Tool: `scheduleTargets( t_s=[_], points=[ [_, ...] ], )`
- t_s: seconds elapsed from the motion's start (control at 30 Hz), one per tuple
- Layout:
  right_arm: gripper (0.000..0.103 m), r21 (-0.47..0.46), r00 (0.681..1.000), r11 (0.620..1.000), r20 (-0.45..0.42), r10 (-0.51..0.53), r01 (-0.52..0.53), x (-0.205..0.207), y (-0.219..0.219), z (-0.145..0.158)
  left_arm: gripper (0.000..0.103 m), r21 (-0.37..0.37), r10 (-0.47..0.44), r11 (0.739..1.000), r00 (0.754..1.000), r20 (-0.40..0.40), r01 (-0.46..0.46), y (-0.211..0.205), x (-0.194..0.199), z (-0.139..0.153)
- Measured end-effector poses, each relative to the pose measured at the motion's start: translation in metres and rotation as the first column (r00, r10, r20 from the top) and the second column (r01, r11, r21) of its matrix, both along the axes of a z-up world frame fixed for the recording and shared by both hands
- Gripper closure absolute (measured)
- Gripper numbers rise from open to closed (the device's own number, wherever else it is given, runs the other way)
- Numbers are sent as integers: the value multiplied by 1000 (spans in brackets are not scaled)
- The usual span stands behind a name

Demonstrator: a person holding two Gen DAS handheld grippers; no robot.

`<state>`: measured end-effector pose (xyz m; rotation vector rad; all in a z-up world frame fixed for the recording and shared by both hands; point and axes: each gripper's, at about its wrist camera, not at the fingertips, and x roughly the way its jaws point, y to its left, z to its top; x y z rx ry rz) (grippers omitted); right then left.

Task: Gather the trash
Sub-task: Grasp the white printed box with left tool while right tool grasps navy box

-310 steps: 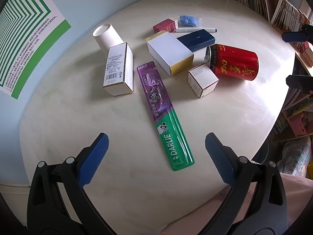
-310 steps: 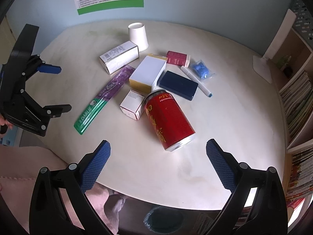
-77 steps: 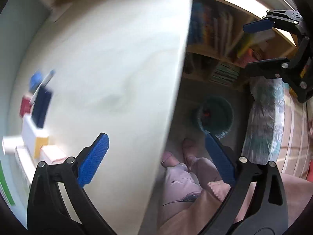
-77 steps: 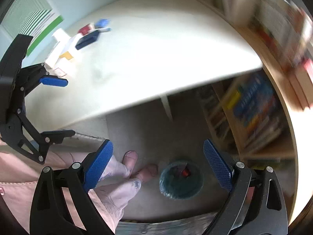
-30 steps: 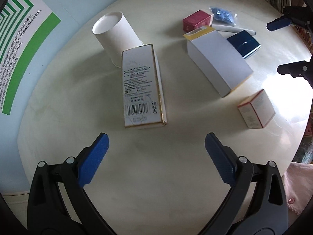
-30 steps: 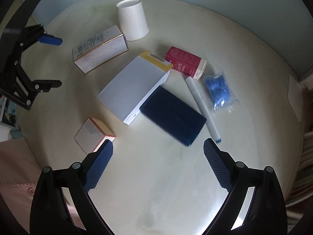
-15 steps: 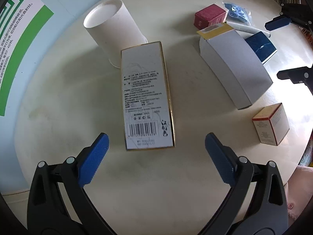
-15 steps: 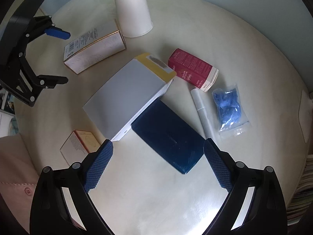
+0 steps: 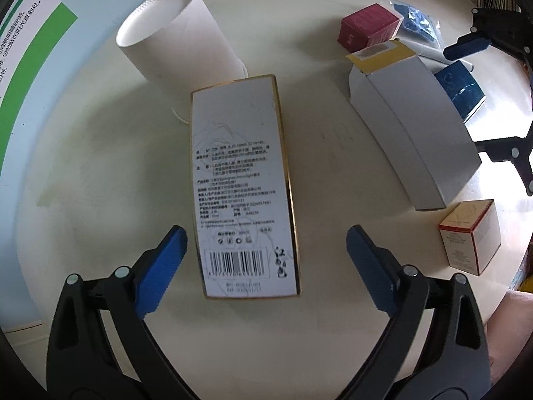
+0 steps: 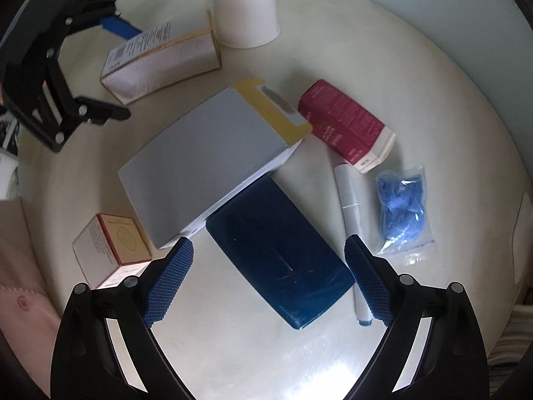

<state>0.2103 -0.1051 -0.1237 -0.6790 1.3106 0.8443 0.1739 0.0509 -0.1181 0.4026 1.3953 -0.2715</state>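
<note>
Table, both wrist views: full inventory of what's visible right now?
table: 1, cream, round, under everything
paper cup: 1, white, upside down at far edge
barcode box: 1, white with gold edges, lying flat between the left gripper's open fingers, far end at the cup
large box: 1, grey top with yellow flap, centre
dark blue box: 1, navy, flat, between the right gripper's open fingers
red box: 1, crimson, beyond the marker
small box: 1, white and red, near edge
marker: 1, white with blue tip, right of navy box
plastic bag: 1, clear with blue contents, right of marker
poster: 1, green and white, wall
left gripper: 1, black with blue pads
right gripper: 1, same
</note>
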Motion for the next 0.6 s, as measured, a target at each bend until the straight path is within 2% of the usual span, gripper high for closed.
scheduleTargets(
  t_s=[0.03, 0.07, 0.17, 0.23, 0.27, 0.3, 0.43, 0.6],
  points=[
    [26, -11, 1000, 1000, 4, 11, -10, -1, 1, -2, 12, 2, -2, 1000, 1000, 1, 2, 1, 1, -2],
    [30, -27, 1000, 999, -4, 18, -18, -2, 2, -7, 15, 0, -2, 1000, 1000, -2, 2, 2, 1, -4],
    [35, 4, 1000, 1000, -18, -18, 18, 0, 0, -7, 34, -16, 4, 1000, 1000, -20, -5, 2, 2, -8],
    [40, 5, 1000, 1000, -18, -19, 19, -3, -2, -6, 39, -23, 9, 1000, 1000, -21, -9, 1, 1, -10],
    [41, 4, 1000, 1000, -19, -20, 20, -3, -3, -5, 48, -34, 11, 999, 1000, -21, -11, 2, 1, -10],
    [43, 3, 999, 1000, -21, -24, 24, -4, -5, -4, 52, -46, 13, 999, 1000, -22, -14, 4, 2, -9],
    [48, 7, 997, 998, -41, -62, 63, -6, -14, 0, 53, -51, 16, 999, 1000, -16, -17, 8, 0, -7],
    [48, 17, 991, 992, -44, -127, 128, -9, -25, 3, 54, -56, 16, 998, 1000, 6, -16, 11, -12, 4]
  ],
)
